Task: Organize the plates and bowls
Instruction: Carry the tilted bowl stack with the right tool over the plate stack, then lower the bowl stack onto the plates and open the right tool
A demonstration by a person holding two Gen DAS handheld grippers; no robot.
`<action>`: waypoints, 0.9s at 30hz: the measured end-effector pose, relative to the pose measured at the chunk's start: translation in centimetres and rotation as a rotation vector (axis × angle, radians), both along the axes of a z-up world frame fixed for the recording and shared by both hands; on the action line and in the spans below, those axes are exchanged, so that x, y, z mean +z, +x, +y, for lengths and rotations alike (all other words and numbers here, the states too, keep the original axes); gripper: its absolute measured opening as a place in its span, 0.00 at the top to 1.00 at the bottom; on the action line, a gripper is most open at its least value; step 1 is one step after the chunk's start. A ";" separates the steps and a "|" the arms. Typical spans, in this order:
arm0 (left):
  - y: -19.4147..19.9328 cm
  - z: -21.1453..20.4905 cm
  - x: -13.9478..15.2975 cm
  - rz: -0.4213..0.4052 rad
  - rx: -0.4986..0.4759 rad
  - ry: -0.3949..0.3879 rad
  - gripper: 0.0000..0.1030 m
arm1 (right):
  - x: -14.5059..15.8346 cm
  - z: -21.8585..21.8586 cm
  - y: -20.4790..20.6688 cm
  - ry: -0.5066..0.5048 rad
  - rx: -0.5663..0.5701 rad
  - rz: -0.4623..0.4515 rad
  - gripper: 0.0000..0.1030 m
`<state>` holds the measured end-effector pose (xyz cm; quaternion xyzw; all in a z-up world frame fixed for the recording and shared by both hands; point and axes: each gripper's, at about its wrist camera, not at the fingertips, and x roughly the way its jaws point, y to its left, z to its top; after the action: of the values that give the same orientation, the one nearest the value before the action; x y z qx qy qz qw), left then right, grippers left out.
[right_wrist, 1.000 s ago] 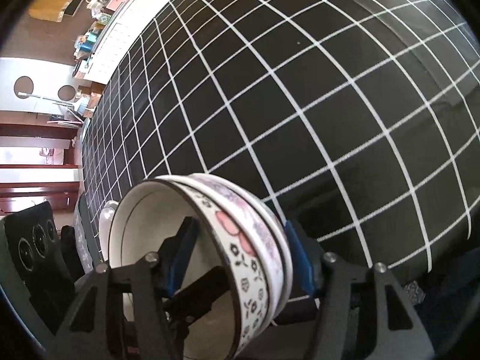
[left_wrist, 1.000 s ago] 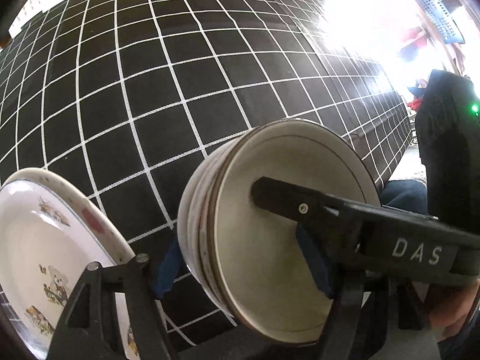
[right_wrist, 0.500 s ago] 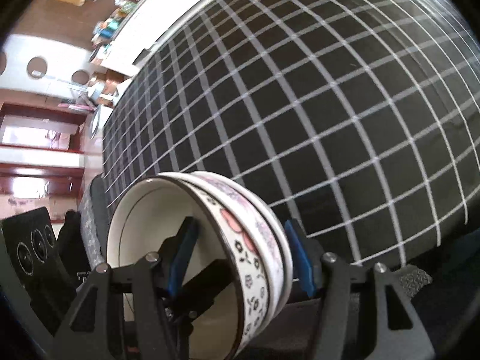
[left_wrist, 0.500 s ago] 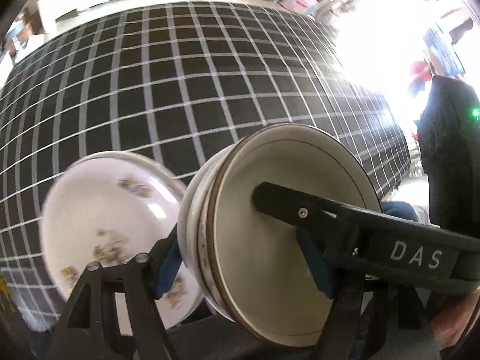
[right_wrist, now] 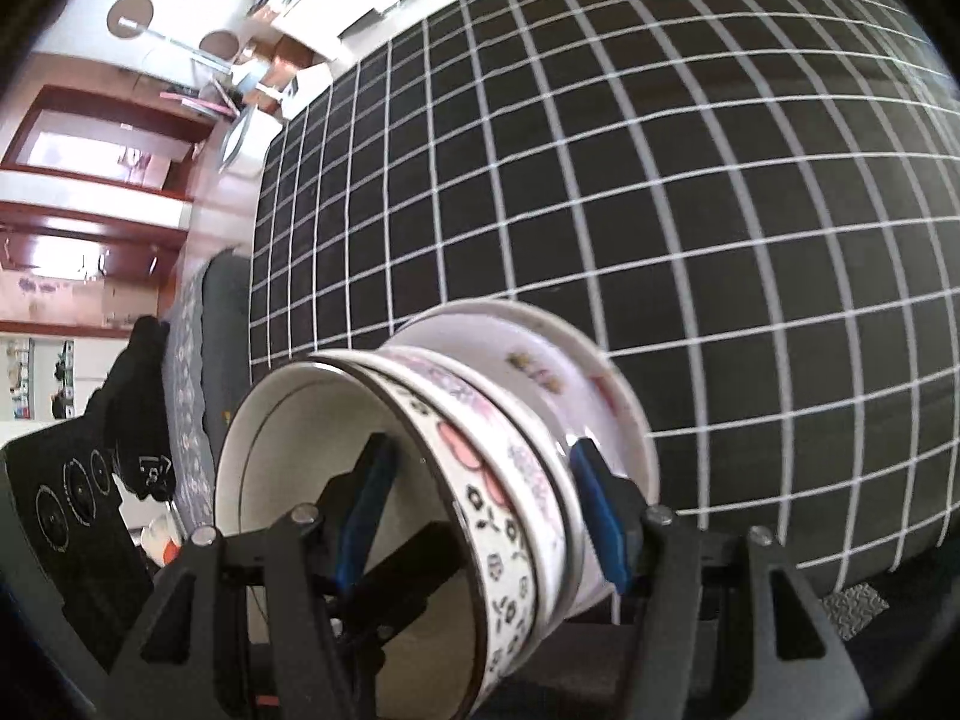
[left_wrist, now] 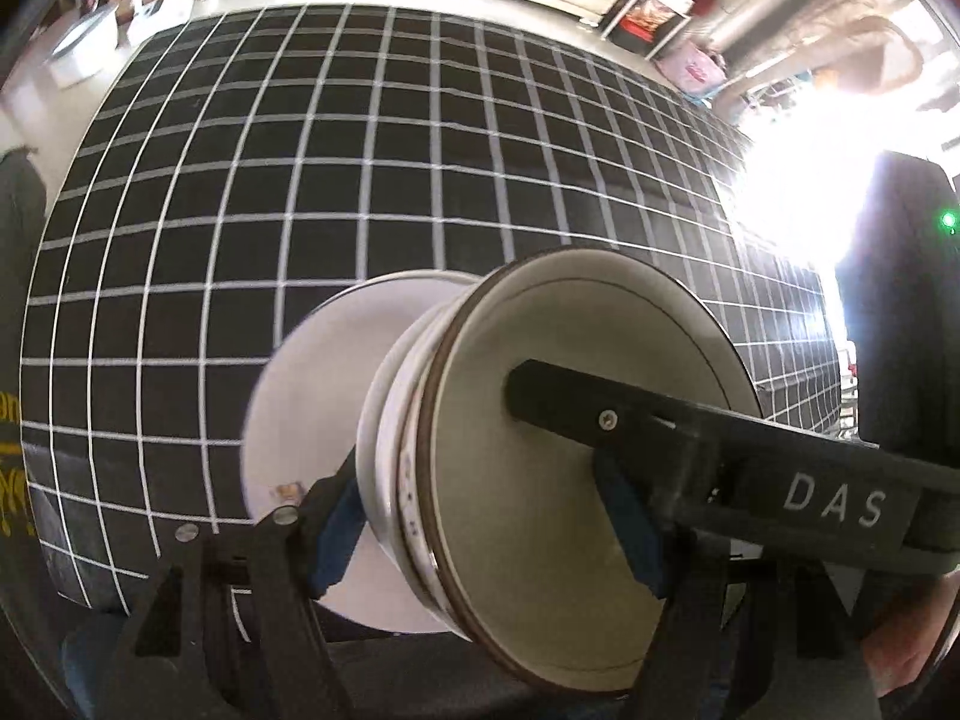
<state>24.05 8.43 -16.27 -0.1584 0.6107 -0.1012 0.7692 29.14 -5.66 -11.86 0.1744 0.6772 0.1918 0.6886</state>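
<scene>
Plate (left_wrist: 312, 414) now behind sideways bowl stack (left_wrist: 576, 468)

The only lettering that reads clearly is "DAS", in white capitals on the black body of the right gripper (left_wrist: 834, 504), at about 4 o'clock in the left wrist view. At 9 o'clock in that view, yellow lettering runs along a dark cloth (left_wrist: 12, 480) at the picture's edge, too cut off to read. In the right wrist view, at 8 o'clock, the black body of the left gripper (right_wrist: 72, 498) carries three white ringed dial marks; no words can be read there.
</scene>
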 end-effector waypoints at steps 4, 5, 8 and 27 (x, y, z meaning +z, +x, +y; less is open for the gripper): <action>-0.3 1.7 -1.7 0.028 0.028 -0.019 0.32 | -1.1 1.4 0.3 -0.026 0.024 0.015 0.38; -0.4 1.7 -1.8 0.030 0.029 -0.020 0.32 | -1.2 1.6 0.1 -0.028 0.026 0.018 0.39; -0.4 1.9 -2.6 0.039 0.031 -0.024 0.32 | -1.8 1.7 0.4 -0.039 0.026 0.029 0.39; -0.4 2.3 -2.9 0.024 0.015 0.011 0.34 | -2.6 0.6 0.5 -0.064 0.031 0.024 0.41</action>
<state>23.69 10.74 -19.18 -0.1601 0.6190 -0.0901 0.7636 29.63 -5.07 -14.43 0.1440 0.6937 0.1785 0.6827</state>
